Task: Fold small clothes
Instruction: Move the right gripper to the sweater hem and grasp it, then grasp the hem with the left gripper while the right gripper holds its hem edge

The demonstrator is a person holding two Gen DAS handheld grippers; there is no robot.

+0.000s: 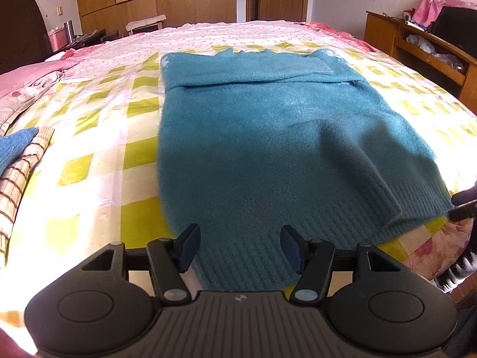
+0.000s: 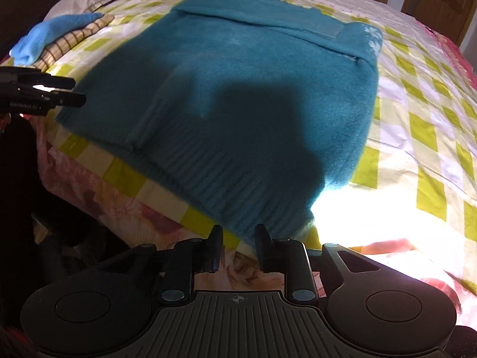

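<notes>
A teal knit sweater (image 1: 262, 137) lies flat on the bed, sleeves folded across its upper part, ribbed hem toward me. It also shows in the right wrist view (image 2: 238, 89). My left gripper (image 1: 240, 246) is open and empty, just above the hem near its left corner. My right gripper (image 2: 238, 246) is open with a narrower gap and empty, at the hem's right corner by the bed edge. The right gripper's tips show at the far right of the left wrist view (image 1: 465, 205). The left gripper shows at the left of the right wrist view (image 2: 68, 91).
The bed has a yellow-and-white checked sheet (image 1: 98, 137). Folded clothes, a blue piece (image 2: 50, 34) on a checked one (image 2: 77, 37), lie to the left. Pink pillows (image 1: 32, 74) are at the far left. A wooden shelf (image 1: 417, 47) stands to the right; wardrobe and door behind.
</notes>
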